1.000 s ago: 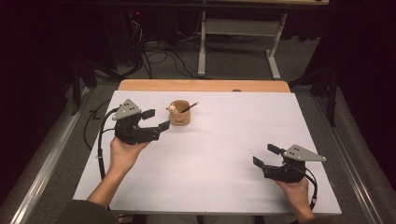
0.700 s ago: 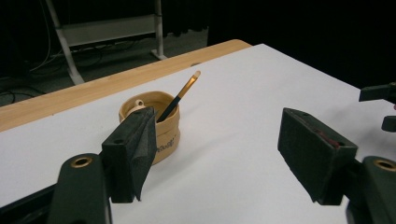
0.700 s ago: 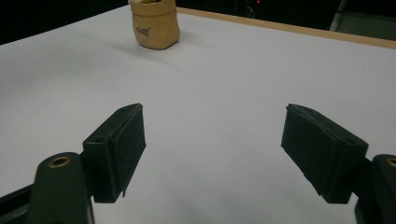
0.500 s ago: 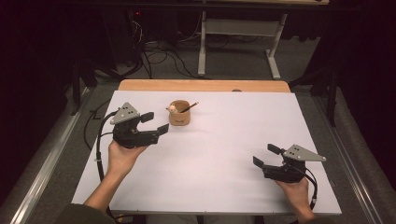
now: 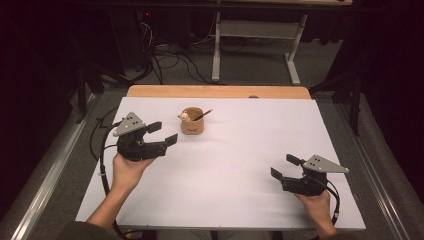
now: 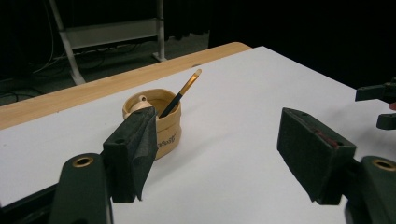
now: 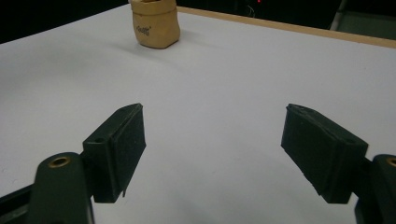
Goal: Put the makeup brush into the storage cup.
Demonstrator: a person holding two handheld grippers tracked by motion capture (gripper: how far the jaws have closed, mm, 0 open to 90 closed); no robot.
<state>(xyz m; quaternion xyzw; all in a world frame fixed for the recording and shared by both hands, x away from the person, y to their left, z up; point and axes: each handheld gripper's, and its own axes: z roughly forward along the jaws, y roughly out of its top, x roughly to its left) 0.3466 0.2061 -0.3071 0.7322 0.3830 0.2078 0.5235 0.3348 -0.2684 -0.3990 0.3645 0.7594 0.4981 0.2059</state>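
Change: left hand-held gripper [image 5: 161,133] has drawn back a little from the cup [image 5: 192,121], jaws open, empty.
Right hand-held gripper [image 5: 285,166]: open, idle.
Meaning: cup probably not grasped yet.

The left gripper [image 5: 166,132], jaws apart and empty, has drifted slightly nearer and leftward, now sitting a little farther from the tan cup [image 5: 192,121].

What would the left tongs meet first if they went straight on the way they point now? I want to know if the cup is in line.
Probably the tan cup, though near its edge: the left tongs stand open, and the cup with its pencil sits toward one jaw rather than mid-gap. Depth is hard to judge.
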